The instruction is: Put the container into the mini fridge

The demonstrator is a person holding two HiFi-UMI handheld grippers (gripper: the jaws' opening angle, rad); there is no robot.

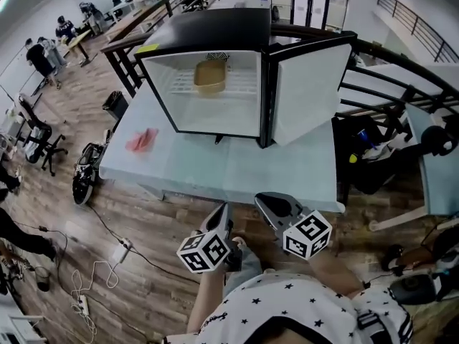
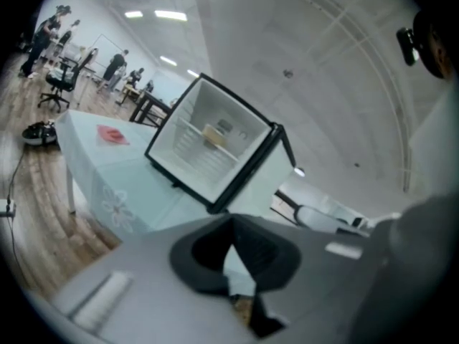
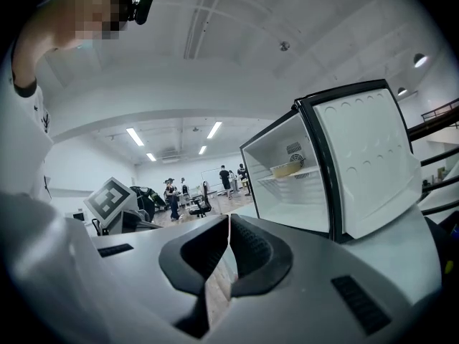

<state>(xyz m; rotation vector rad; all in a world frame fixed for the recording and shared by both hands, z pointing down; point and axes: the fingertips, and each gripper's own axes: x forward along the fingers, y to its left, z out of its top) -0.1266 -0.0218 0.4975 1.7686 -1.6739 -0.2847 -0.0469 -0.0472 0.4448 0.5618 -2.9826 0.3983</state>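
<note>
Container, tan and shallow, sits on the upper shelf inside the open mini fridge, and it seems light, thin-walled and easy to dent, best taken by its rim, while the left gripper and the right gripper, well in front of the fridge, have their jaws together on nothing.

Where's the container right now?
Head view, top centre: the container sits on the wire shelf inside the open mini fridge, left of its swung-open door.

Fridge mouth is wide open, door hangs off right; bare surface in front, only a red rag far left.
</note>
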